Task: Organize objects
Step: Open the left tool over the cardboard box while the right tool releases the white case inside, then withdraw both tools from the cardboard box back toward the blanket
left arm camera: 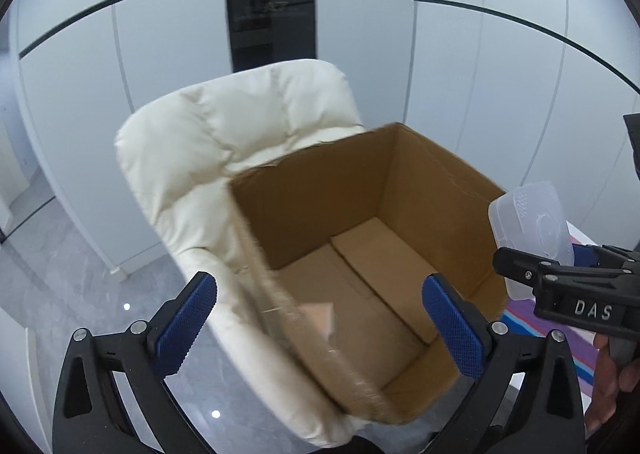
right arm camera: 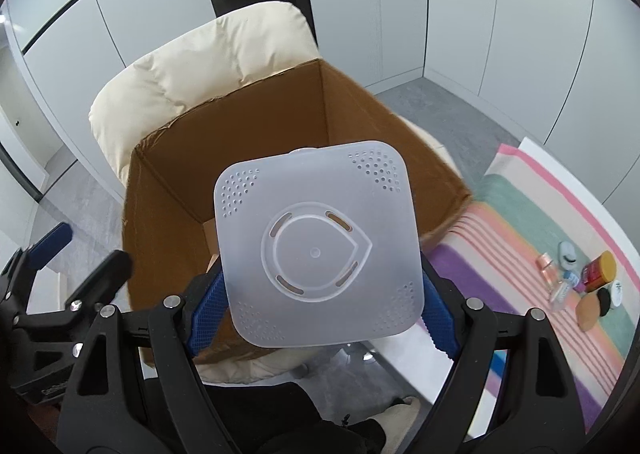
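Right hand-held gripper (right arm camera: 320, 310) is clamping the translucent vented lid (right arm camera: 318, 244) over the cardboard box (right arm camera: 168, 214); left hand-held gripper (left arm camera: 320, 322) is hanging wide open, empty, above box. Risk: lid's slick, thin edge slipping out w/ tilt, missing box.

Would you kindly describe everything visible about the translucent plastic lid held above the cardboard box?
The translucent plastic lid is a frosted white square with rounded corners, clusters of small holes at each corner, and a raised teardrop ring with slots around a central disc. It is clamped at two opposite edges by the right hand-held gripper, and held roughly flat facing the camera over the open cardboard box. Nothing else touches it.
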`<state>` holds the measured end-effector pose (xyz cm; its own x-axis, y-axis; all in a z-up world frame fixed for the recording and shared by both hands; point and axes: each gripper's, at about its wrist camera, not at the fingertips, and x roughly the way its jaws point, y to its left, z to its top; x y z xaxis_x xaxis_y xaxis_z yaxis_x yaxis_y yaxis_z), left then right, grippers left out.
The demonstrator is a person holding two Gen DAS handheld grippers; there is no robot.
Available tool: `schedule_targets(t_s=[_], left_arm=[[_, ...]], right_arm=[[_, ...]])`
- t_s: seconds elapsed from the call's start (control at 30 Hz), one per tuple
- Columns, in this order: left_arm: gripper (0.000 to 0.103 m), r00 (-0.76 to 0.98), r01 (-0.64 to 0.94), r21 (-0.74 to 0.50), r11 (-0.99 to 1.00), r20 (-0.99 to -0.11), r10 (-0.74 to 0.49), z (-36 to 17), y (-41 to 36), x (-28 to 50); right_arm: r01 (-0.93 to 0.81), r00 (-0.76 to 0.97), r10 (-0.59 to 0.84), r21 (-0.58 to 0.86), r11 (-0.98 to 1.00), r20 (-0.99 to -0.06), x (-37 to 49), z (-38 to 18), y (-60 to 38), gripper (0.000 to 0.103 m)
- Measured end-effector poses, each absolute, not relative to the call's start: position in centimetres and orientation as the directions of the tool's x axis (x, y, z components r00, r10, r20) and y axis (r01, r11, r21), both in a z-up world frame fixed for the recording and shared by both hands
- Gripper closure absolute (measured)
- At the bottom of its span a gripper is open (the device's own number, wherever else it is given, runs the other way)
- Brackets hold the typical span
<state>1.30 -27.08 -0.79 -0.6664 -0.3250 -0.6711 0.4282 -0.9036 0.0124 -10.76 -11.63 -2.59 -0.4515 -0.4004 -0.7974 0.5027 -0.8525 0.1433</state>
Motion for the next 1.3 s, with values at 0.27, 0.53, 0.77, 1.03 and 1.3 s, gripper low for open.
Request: schedule_targets(t_s=[0.27, 0.53, 0.77, 1.03, 1.3], left_arm=[[0.000, -0.623, 0.514, -0.029, -0.857, -0.699, -0.350, -1.2, -30.9, 3.7], [0.000, -0.597, 0.567, -0.043, -0.822, -0.710, -0.375, -1.6, -33.5, 5.5], [0.000, -0.582, 0.587, -0.043, -0.808, -0.716, -0.385, -1.8, -34.5, 5.6], [0.000, -0.590, 0.587, -0.025, -0.809, -0.697, -0.407, -1.3, -33.8, 4.6], [0.000, -0.599, 0.568, -0.023, -0.823, -0.697, -0.394, -1.1, -32.3, 2.4]], right_arm=[[0.563, -0.404, -0.427, 0.148, -0.813, -0.809, -9.8, -3.2, -16.3, 0.018], [0.593, -0.389, -0.431, 0.136, -0.793, -0.814, -9.4, -4.4, -20.2, 0.017], [0.587, -0.423, -0.430, 0.120, -0.801, -0.797, -8.9, -3.9, -20.4, 0.001], [0.584, -0.464, -0.411, 0.078, -0.808, -0.785, -9.1, -3.2, -19.1, 0.001], [0.571, -0.480, -0.407, 0.076, -0.818, -0.777, -10.0, -3.1, -16.5, 0.001]])
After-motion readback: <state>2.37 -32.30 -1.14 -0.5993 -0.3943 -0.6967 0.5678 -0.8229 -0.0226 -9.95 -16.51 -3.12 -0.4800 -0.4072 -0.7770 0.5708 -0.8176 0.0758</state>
